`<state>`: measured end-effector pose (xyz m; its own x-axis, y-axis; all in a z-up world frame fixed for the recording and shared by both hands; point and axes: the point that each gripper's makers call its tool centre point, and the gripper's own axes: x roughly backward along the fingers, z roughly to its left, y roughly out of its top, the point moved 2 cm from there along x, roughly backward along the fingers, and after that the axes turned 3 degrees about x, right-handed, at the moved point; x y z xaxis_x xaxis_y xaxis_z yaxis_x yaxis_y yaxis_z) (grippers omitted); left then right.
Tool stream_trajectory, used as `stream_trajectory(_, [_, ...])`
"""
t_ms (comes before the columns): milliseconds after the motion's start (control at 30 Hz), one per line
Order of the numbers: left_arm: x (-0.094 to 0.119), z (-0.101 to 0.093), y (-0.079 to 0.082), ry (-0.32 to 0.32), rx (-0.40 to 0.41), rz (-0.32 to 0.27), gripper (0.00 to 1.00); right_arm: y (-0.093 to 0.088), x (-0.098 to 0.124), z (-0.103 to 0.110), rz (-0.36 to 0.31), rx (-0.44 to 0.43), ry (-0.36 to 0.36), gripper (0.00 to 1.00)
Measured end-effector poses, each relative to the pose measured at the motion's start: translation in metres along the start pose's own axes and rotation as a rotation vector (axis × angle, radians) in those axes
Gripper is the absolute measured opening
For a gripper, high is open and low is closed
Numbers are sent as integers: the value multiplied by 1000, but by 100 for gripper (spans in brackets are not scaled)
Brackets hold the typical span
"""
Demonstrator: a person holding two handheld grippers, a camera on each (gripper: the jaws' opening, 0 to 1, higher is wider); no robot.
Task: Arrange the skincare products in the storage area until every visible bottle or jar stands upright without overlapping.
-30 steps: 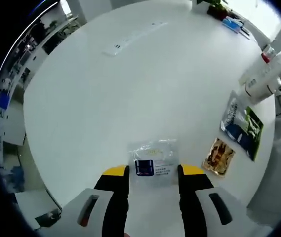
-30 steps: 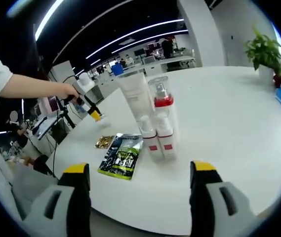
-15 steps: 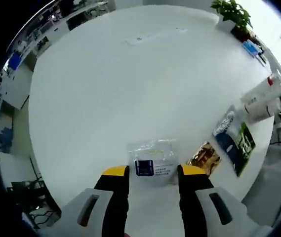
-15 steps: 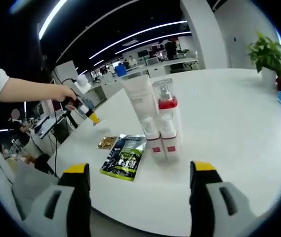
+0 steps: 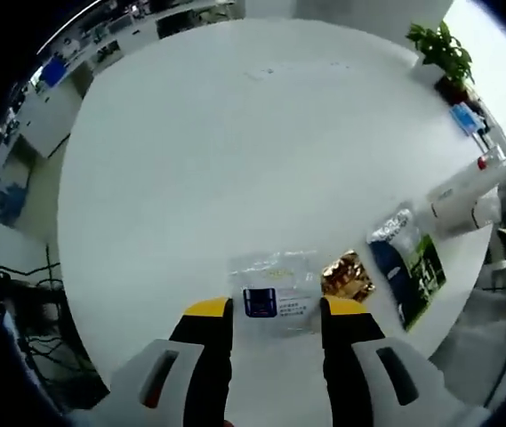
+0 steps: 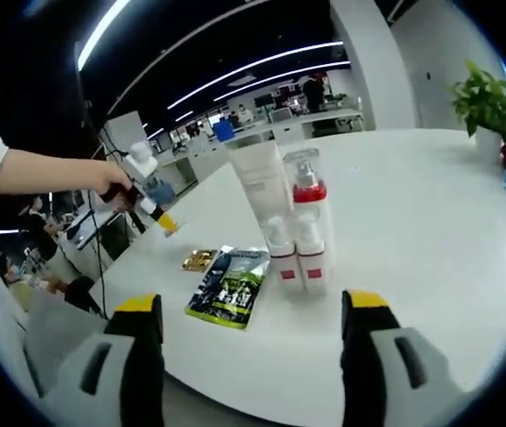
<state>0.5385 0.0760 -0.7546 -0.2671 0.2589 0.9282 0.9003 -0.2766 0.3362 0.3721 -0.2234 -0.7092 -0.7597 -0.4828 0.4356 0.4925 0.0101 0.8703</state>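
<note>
The white tube and clear red-collared pump bottle [image 6: 306,227] stand upright, touching, on the round white table [image 6: 413,213], beside a flat blue-green sachet [image 6: 232,286]. My left gripper [image 5: 275,310] pinches a clear plastic packet [image 5: 277,289] near a gold foil sachet [image 5: 346,276]. My right gripper [image 6: 253,307] gapes wide, holding nothing.

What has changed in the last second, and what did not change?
The left gripper, shut on the clear sachet, carried it toward the gold packet and dark pouch. The right gripper stayed open and waiting. The bottles, packet and pouch have not moved on the table.
</note>
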Motion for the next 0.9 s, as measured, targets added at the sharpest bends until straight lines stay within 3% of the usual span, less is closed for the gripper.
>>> stream_trajectory(200, [-2, -18, -17, -28, 124, -41, 37, 1, 0, 4, -5, 7, 15, 83])
stream_trajectory(467, [-1, -33, -44, 22, 128, -62, 37, 2, 0, 5, -7, 9, 28, 83])
stream_trajectory(733, [1, -53, -63, 20, 299, -140, 36, 2, 0, 7, -11, 16, 41, 82])
stream_trajectory(900, [-1, -62, -78, 43, 319, -155, 36, 3, 0, 8, -13, 18, 45, 82])
